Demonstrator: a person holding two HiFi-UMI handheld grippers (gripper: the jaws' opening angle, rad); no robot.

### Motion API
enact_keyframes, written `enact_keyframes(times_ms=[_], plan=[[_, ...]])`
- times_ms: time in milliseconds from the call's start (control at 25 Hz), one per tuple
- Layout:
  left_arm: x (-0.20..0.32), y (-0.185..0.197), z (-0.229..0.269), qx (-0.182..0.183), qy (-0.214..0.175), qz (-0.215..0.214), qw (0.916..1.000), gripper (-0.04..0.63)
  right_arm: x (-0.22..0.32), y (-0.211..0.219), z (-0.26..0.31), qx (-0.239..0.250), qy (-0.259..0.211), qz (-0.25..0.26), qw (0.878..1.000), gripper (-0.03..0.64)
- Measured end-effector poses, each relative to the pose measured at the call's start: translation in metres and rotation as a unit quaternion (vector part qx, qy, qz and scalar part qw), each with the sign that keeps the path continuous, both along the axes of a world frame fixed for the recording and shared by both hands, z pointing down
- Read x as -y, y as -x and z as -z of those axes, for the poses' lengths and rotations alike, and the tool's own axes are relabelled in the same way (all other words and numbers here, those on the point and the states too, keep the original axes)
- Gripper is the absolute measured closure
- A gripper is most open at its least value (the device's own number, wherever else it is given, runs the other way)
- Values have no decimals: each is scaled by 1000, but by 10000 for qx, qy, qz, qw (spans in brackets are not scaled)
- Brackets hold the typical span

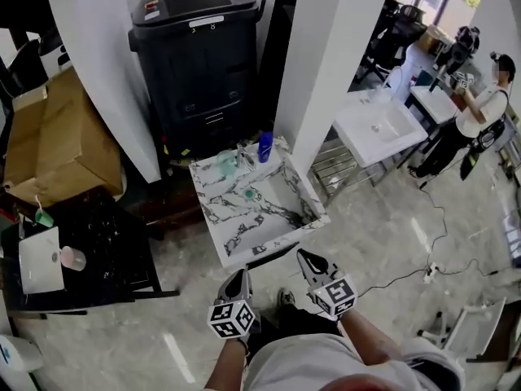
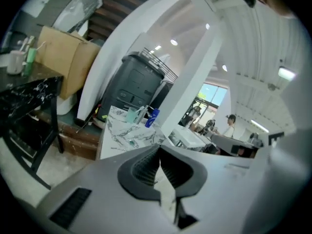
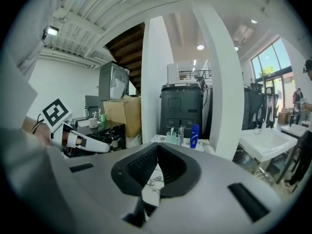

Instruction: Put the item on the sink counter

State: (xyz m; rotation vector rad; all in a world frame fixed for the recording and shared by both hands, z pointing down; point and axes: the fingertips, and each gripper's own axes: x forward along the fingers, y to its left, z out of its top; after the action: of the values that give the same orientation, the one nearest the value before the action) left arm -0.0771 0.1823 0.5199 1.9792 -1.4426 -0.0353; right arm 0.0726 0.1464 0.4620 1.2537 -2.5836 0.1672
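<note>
A white marble sink counter (image 1: 277, 218) with dark veins stands in front of me. At its back edge are a blue bottle (image 1: 265, 147), a teal cup (image 1: 227, 163) and a faucet (image 1: 244, 155). The same bottle (image 3: 195, 136) and counter (image 2: 117, 130) show in both gripper views. My left gripper (image 1: 242, 274) and right gripper (image 1: 303, 255) hover side by side just short of the counter's near edge. Both are shut, and nothing is held in the left gripper (image 2: 158, 147) or the right gripper (image 3: 157, 147).
A black bin (image 1: 199, 55) stands behind the counter between white pillars (image 1: 326, 55). A cardboard box (image 1: 57, 137) and a black counter (image 1: 106, 235) with a white basin (image 1: 41, 259) and a pink cup (image 1: 73, 258) lie to the left. A white sink (image 1: 378, 129) and a person (image 1: 484, 108) are at right.
</note>
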Motion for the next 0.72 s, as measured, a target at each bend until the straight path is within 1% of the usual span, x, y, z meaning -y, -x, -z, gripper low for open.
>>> enact_keyframes(times_ms=[40,80,200,320,400,520,600,720], plan=[[-2,2,1,-65,0,155,9999,584,0,-4,3,14,-12,14,10000,612],[-2,4,5,-1,-53,264,9996,584,0,-7,7,51,-26,38,10000,612],[7,8,26,489,-430,438,9969,584,5,-10,23,186,-158,212,9995,612],[7,8,57,873,-850,772,9895,584,6,-16,41,234,-370,316,9985,612],[2,-4,84,901,-1252,953,9834,584,6,-25,62,425,-573,308,9970,612],[-3,-40,124,902,-1840,879,9748,584,6,-40,101,737,-957,308,9922,612],[-5,-56,141,1075,-2024,862,9696,584,0,-48,119,727,-1191,279,9898,612],[-4,-68,164,1354,-2189,944,9617,584,-10,-60,141,689,-1496,149,9862,612]])
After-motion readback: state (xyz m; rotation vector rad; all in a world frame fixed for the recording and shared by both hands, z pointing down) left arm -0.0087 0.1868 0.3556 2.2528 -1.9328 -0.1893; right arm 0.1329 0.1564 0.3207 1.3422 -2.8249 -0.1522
